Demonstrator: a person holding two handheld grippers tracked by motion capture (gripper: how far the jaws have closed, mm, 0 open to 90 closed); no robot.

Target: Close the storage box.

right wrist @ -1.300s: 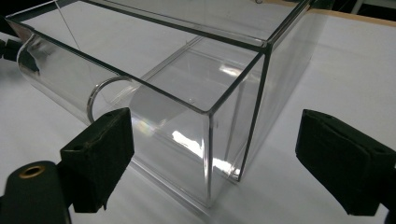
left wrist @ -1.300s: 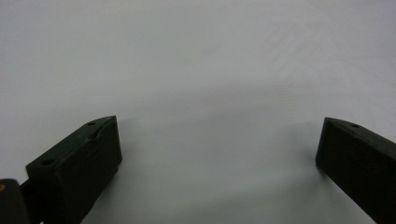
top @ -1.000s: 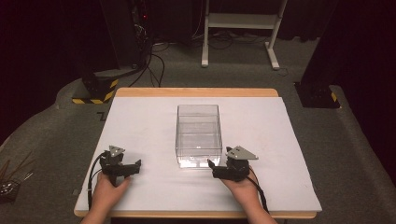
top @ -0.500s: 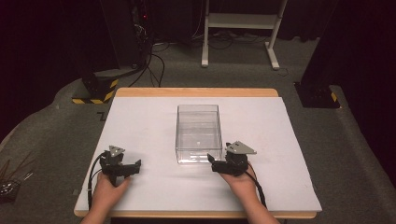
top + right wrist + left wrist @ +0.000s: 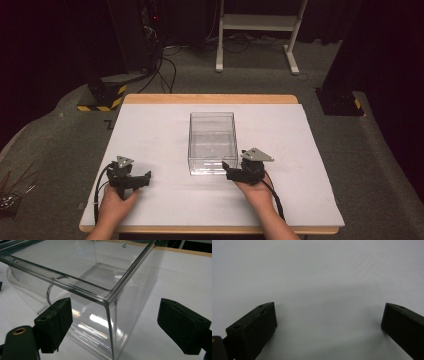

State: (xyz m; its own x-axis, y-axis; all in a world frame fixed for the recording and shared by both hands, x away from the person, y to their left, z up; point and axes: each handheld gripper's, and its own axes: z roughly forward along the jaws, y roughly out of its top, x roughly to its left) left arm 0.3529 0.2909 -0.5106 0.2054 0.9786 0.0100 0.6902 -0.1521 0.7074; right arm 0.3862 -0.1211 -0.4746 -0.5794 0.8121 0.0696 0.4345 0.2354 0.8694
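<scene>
A clear plastic box (image 5: 212, 142) stands open-topped in the middle of the white table (image 5: 150, 130). My right gripper (image 5: 228, 170) is open at the box's near right corner. In the right gripper view that corner (image 5: 107, 315) lies between the wide-spread jaws of my right gripper (image 5: 115, 325), one jaw before the front wall, the other out beside the right wall. My left gripper (image 5: 146, 178) rests near the table's front left, open, well away from the box. In the left gripper view my left gripper (image 5: 328, 320) has only bare white tabletop between its jaws.
The wooden table edge (image 5: 210, 98) runs along the far side. Beyond it are dark floor, cables (image 5: 167, 65), a white stand (image 5: 257, 30) and black-and-yellow bases (image 5: 100, 100). Bare white surface surrounds the box on all sides.
My right gripper has crept left and forward toward the box's near right corner. The left gripper has stayed put.
</scene>
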